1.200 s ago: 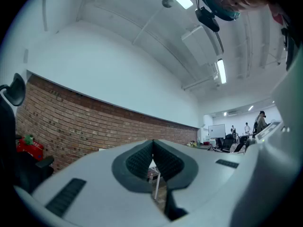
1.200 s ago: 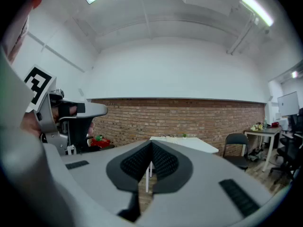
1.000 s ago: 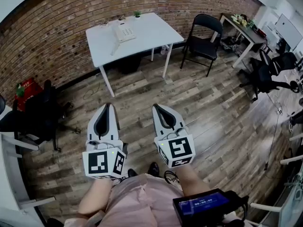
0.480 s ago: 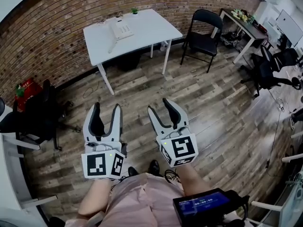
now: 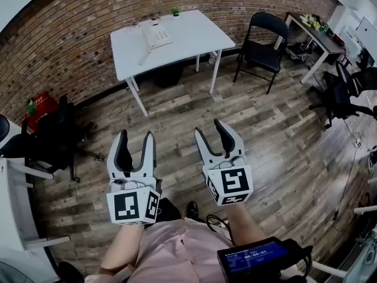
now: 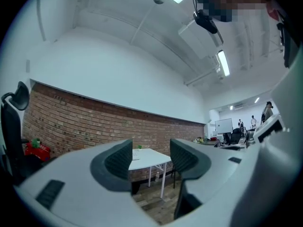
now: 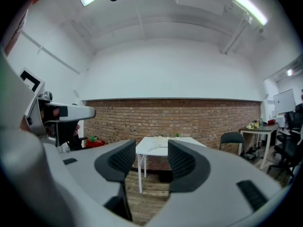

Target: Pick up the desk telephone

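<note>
One white desk telephone (image 5: 156,35) is seen on the far left part of one white table (image 5: 191,37), which is set against a brick wall (image 5: 70,34). One small green plant (image 5: 175,10) is placed at the table's far edge, and one black folding chair (image 5: 263,37) just right of the table. Wooden floor (image 5: 177,108) is spread between table and grippers. Two grippers are held near, well apart from the telephone: the jaws of the left gripper (image 5: 136,137) and right gripper (image 5: 209,130) are parted, have just been opening, and nothing is held between them

left gripper (image 5: 136,135): level, fingers just opened apart, empty | right gripper (image 5: 210,128): level, fingers just opened apart, empty
</note>
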The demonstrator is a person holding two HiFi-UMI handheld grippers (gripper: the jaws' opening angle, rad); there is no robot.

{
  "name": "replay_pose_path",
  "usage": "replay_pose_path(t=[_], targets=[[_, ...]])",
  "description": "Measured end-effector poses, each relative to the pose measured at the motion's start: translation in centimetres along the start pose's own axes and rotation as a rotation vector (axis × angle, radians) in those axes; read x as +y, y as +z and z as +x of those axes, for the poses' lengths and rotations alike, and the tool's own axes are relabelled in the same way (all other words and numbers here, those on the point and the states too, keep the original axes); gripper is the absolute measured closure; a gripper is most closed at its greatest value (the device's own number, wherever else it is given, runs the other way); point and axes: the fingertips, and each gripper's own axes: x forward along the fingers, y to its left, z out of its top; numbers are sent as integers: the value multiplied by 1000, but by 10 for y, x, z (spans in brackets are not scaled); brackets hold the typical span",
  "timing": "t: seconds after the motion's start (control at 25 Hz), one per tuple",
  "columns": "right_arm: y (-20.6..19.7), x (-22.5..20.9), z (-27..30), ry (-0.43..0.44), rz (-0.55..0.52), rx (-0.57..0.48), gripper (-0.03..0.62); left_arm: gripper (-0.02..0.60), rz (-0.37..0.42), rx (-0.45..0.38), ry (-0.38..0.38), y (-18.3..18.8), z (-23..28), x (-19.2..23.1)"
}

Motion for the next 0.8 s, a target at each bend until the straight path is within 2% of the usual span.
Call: replay_pose_path(t=[0.16, 0.32, 0.56, 0.8], targets=[[-10, -17, 12, -2, 10, 23, 376, 345, 11, 51, 14, -19, 14, -1], [-26, -26, 46, 5, 13, 61, 376, 345, 9, 63, 9, -33, 44, 9], [-38, -34, 130, 11, 20, 87, 376, 344, 5, 93, 22, -57, 113, 56], [-38, -41, 217, 7, 20, 113, 376, 344, 18, 101, 6, -62, 195, 100]])
